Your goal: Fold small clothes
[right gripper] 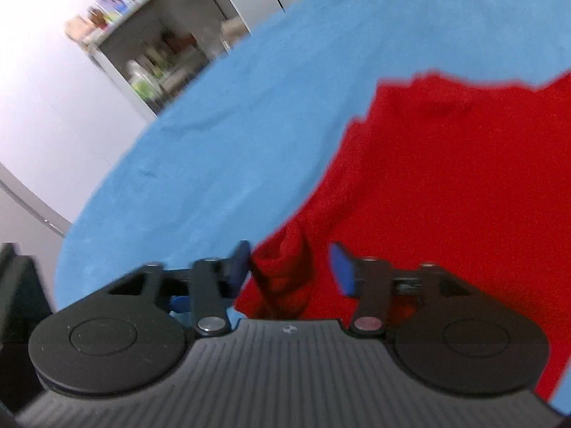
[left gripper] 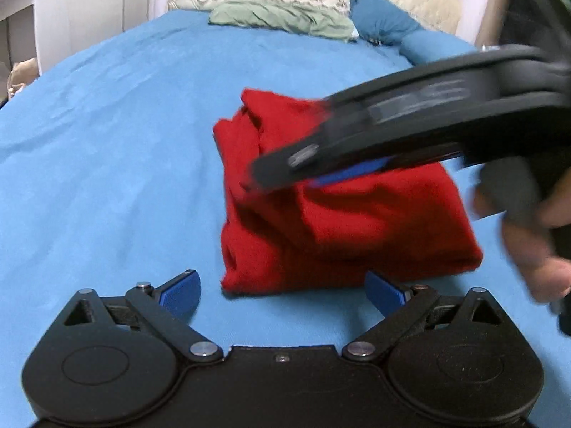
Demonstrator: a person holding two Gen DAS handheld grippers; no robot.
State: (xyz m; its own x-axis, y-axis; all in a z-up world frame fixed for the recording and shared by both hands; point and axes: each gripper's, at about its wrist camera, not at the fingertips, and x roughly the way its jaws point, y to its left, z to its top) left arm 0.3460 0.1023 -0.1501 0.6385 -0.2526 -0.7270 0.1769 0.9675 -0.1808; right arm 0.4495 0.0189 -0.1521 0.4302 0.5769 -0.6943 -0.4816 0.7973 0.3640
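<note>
The bed (left gripper: 107, 142) had a blue sheet, with pillows and a green cloth (left gripper: 282, 18) far at the back. A red top (left gripper: 339, 221) lay folded in the middle of the bed. The left gripper (left gripper: 282, 292) sat just in front of it, jaws wide apart and holding nothing. The right gripper (right gripper: 289, 271) was over the top — its jaws were let go, with a loose red bump of cloth between them. To do this well, it should lift away gently, so the fold does not come undone.
</note>
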